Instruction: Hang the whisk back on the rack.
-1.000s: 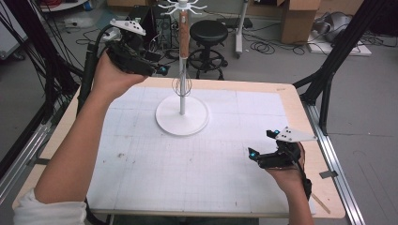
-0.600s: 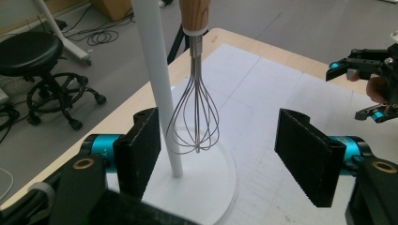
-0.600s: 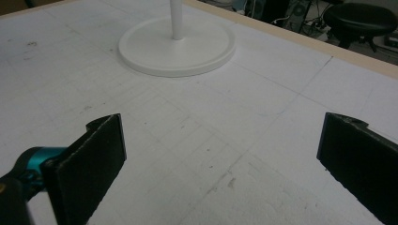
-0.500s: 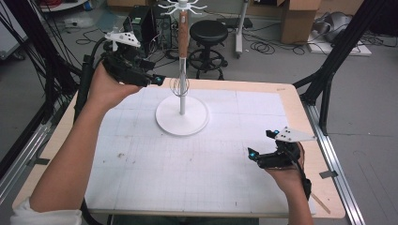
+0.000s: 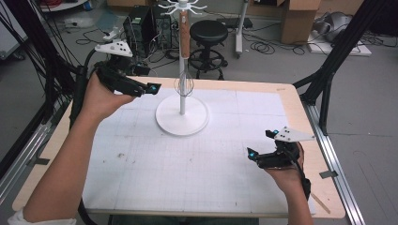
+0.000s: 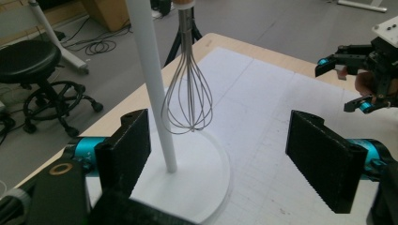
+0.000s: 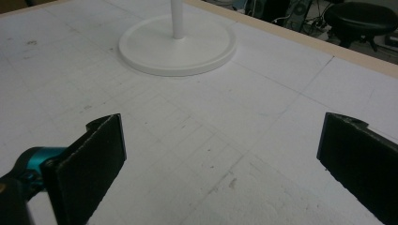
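Whisk (image 6: 187, 101) hanging beside white stand pole (image 6: 151, 84), left gripper (image 6: 218, 154) fingers apart nearby, right gripper (image 7: 225, 164) fingers apart.

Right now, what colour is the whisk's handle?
Light brown, wood-like handle above the whisk's silver wires; high view.

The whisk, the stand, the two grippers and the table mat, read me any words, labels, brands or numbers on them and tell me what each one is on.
No readable text anywhere.
Whisk: bare wire, no marking.
Stand: plain white, no label.
Left gripper and right gripper: black jaws, teal fittings, no lettering.
Mat: faint grid lines and smudges, no numbers.
Cardboard boxes on the floor: any print is too small and blurred to read.
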